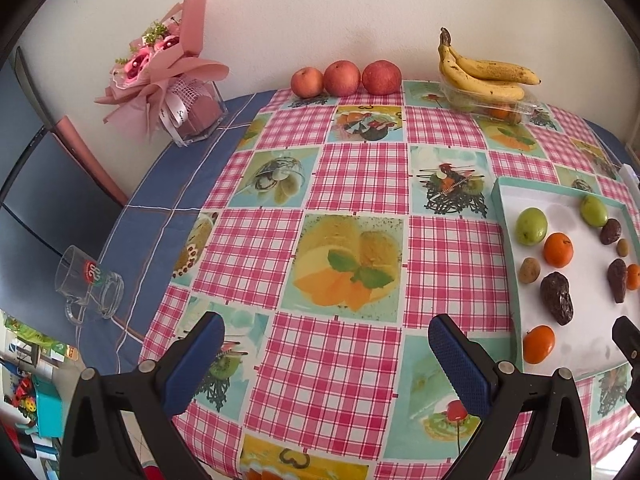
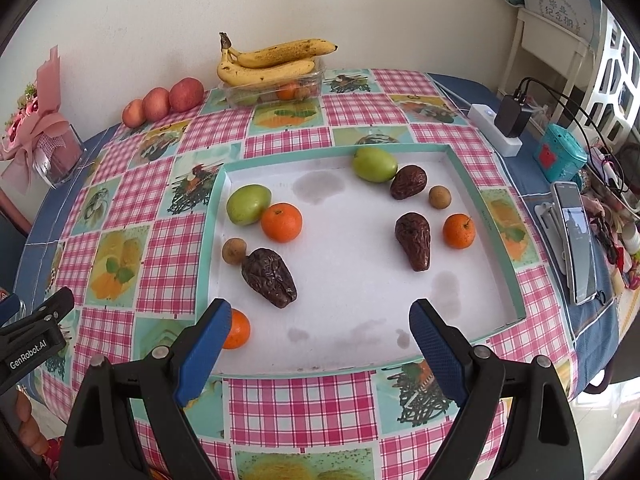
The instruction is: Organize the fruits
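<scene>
A shallow white tray with a teal rim (image 2: 212,216) (image 1: 505,216) lies on the checked tablecloth. In it are scattered fruits: two green ones (image 2: 248,204) (image 2: 374,164), three oranges (image 2: 281,222) (image 2: 458,231) (image 2: 238,329), three wrinkled dark dates (image 2: 269,277) (image 2: 414,246) (image 2: 408,181) and two small brown longans (image 2: 234,250) (image 2: 439,197). My right gripper (image 2: 320,332) is open over the tray's near edge, holding nothing. My left gripper (image 1: 326,348) is open above the cloth, left of the tray, holding nothing.
Three apples (image 1: 344,78) and bananas (image 1: 480,70) on a clear fruit box stand by the back wall. A bouquet in a glass vase (image 1: 172,76) and a tipped glass mug (image 1: 86,284) are on the left. A power strip (image 2: 496,128), teal tin (image 2: 560,154) and phone (image 2: 576,236) lie right of the tray.
</scene>
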### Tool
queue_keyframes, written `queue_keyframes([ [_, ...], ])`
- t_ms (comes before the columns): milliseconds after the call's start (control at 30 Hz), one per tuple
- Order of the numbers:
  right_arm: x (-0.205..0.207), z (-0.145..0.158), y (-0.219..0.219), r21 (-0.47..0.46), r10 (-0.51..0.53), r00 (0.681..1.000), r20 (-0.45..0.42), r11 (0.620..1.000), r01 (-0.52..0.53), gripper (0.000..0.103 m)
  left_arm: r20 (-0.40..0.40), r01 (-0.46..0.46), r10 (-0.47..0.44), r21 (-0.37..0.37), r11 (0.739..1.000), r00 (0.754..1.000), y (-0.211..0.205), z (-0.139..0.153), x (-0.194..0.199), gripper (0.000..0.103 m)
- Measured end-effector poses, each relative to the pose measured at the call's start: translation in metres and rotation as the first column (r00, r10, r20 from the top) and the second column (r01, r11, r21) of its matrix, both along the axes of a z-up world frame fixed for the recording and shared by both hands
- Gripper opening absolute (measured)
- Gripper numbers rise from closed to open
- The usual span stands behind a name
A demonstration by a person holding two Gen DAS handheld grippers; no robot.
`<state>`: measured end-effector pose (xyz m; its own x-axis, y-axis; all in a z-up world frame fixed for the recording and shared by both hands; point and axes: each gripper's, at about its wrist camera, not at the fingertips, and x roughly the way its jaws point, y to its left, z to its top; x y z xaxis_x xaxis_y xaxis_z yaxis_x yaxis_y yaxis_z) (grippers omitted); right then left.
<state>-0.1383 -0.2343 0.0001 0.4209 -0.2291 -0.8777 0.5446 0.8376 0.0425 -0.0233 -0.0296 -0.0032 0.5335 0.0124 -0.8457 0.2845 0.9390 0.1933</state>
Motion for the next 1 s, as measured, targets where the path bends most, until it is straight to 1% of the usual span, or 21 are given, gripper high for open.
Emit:
queue_keyframes([
  [1000,0.0036,-0.0026,0.0035,0.006,0.024,1.0,-0.01,1.0,-0.024,0.091,-0.003,0.012,-0.011,0.004,1.0,1.0,-0.0025,-0.0006,-0.0012,0.103],
])
